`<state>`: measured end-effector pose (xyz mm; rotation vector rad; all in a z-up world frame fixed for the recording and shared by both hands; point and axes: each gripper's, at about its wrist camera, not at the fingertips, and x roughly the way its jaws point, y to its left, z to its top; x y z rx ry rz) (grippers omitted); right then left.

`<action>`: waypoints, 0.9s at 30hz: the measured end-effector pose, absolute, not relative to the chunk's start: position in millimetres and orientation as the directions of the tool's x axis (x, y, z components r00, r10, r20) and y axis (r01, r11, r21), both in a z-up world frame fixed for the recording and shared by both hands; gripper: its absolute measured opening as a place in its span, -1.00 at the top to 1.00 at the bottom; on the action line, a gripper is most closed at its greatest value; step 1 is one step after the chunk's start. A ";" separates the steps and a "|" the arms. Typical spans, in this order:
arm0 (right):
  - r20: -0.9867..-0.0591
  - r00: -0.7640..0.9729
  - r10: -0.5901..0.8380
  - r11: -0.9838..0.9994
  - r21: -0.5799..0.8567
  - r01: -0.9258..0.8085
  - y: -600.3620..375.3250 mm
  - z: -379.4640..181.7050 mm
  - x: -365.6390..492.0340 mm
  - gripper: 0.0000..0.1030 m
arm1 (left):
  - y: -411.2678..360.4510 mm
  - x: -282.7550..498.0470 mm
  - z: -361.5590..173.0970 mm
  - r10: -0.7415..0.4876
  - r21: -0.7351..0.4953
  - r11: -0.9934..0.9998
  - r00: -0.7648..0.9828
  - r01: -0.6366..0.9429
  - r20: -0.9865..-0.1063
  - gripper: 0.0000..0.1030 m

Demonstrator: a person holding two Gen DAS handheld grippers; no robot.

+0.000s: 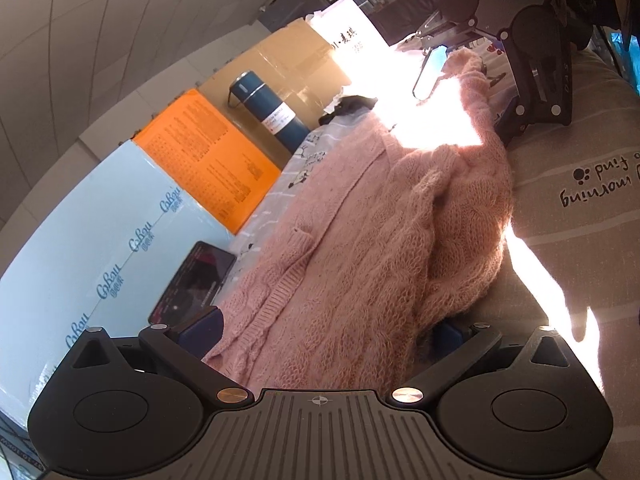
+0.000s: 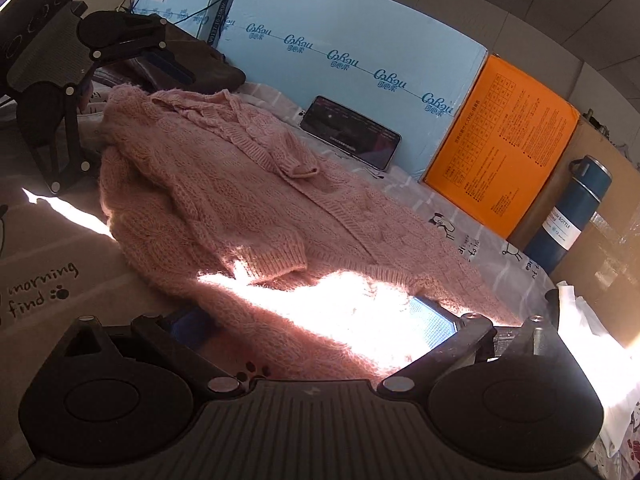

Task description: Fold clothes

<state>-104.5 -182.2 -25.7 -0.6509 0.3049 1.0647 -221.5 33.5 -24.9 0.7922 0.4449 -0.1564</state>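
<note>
A: We see a pink cable-knit cardigan (image 2: 248, 200) spread on a bed, lying on a grey bedcover (image 2: 48, 240) printed with "morning find" and partly on a pale sheet with cartoon animals (image 2: 480, 240). A hard band of sunlight crosses its near hem.

B: Our left tool (image 1: 320, 332) sits at one end of the garment with knit bunched between its fingers (image 1: 200, 330). The fingers stand wide apart, so we read it as open around the fabric, not pinching it.

A: And our right tool (image 2: 316, 320) is at the opposite end, its fingers also spread with the hem lying across them. In the left wrist view that tool (image 1: 452, 64) appears at the cardigan's far tip, the knit touching one pale pad; whether it pinches there we cannot tell.

B: One sleeve (image 2: 224, 236) lies folded across the body, its cuff near the sunlit strip.

A: Along the far side of the bed stand a light blue Cabau carton (image 2: 360, 60), an orange box (image 2: 504, 148) and a brown cardboard box (image 1: 288, 68). A smartphone (image 2: 352, 136) leans against the blue carton, and a blue vacuum bottle (image 2: 568, 216) stands beside the orange box.
</note>
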 end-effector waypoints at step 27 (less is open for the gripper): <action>-0.382 0.603 0.700 0.630 -0.068 -0.774 -219.7 -0.2 -28.5 0.43 | 118.7 -211.3 -1.2 0.023 0.137 0.990 0.907 0.039 -0.420 0.25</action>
